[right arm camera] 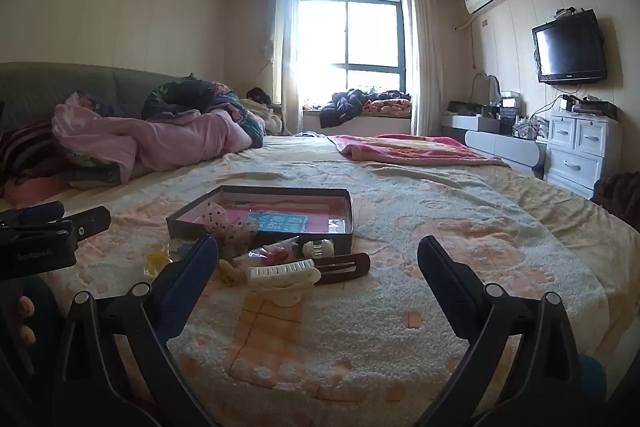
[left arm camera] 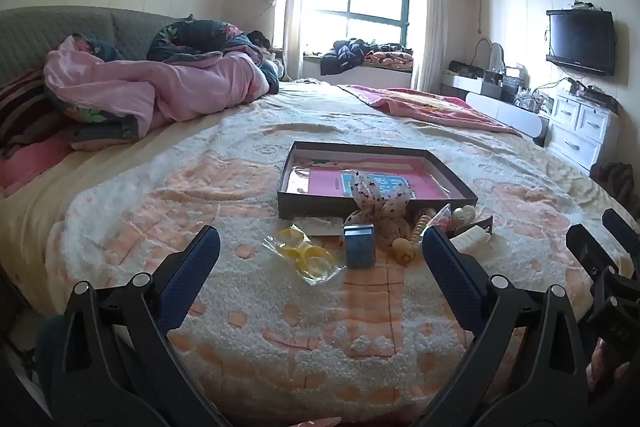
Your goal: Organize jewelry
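Note:
A shallow dark box (left arm camera: 452, 173) with a pink lining lies on the bed; it also shows in the right wrist view (right arm camera: 352, 223). A dotted fabric bow (left arm camera: 378, 193) hangs over its near wall. In front lie a bag of yellow rings (left arm camera: 306, 255), a small blue box (left arm camera: 359, 245), a beaded piece (left arm camera: 416, 233), a white claw clip (right arm camera: 280, 277) and a brown barrette (right arm camera: 344, 267). My left gripper (left arm camera: 320, 247) is open and empty just short of the pile. My right gripper (right arm camera: 318, 259) is open and empty, with the white clip between its fingers' line.
All lies on a white and peach bedspread (left arm camera: 280, 327). Pink quilts (left arm camera: 152, 87) are piled at the far left, a pink blanket (left arm camera: 432, 107) at the far right. White drawers (left arm camera: 580, 127) and a wall TV (left arm camera: 580, 41) stand to the right.

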`<move>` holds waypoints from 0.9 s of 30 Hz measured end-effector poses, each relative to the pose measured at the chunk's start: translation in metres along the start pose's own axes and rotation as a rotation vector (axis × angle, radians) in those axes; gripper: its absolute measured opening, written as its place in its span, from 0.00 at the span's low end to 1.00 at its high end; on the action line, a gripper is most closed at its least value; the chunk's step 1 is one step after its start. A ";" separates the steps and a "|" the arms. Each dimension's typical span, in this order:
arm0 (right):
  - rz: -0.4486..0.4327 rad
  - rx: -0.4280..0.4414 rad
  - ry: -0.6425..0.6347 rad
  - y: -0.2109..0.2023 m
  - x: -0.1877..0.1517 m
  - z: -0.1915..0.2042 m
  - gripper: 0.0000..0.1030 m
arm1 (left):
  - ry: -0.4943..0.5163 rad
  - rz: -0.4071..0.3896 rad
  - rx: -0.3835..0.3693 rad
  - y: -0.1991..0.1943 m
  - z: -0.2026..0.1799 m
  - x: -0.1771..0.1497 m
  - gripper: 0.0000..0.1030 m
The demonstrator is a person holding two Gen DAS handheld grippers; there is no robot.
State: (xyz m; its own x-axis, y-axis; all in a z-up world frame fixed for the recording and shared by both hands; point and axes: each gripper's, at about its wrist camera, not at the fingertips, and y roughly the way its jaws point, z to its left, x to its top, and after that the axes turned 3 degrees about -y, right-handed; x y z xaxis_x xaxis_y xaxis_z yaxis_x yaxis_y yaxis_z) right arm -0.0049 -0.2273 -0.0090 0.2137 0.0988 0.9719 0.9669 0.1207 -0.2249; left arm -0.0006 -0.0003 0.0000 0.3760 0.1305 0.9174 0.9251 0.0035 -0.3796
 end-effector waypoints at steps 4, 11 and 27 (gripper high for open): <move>-0.003 -0.002 0.002 0.001 0.000 0.000 0.94 | 0.007 0.011 0.004 0.001 0.000 0.000 0.90; 0.005 0.001 0.002 0.002 0.001 0.000 0.94 | 0.011 0.008 0.002 0.001 0.000 -0.003 0.90; 0.005 0.002 0.003 0.003 -0.003 0.000 0.94 | 0.009 0.020 0.004 0.003 -0.001 -0.004 0.90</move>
State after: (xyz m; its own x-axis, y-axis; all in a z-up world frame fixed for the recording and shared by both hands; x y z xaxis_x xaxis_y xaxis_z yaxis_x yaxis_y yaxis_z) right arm -0.0029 -0.2274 -0.0124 0.2188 0.0968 0.9709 0.9655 0.1226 -0.2298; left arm 0.0009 -0.0016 -0.0048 0.3952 0.1218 0.9105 0.9170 0.0051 -0.3988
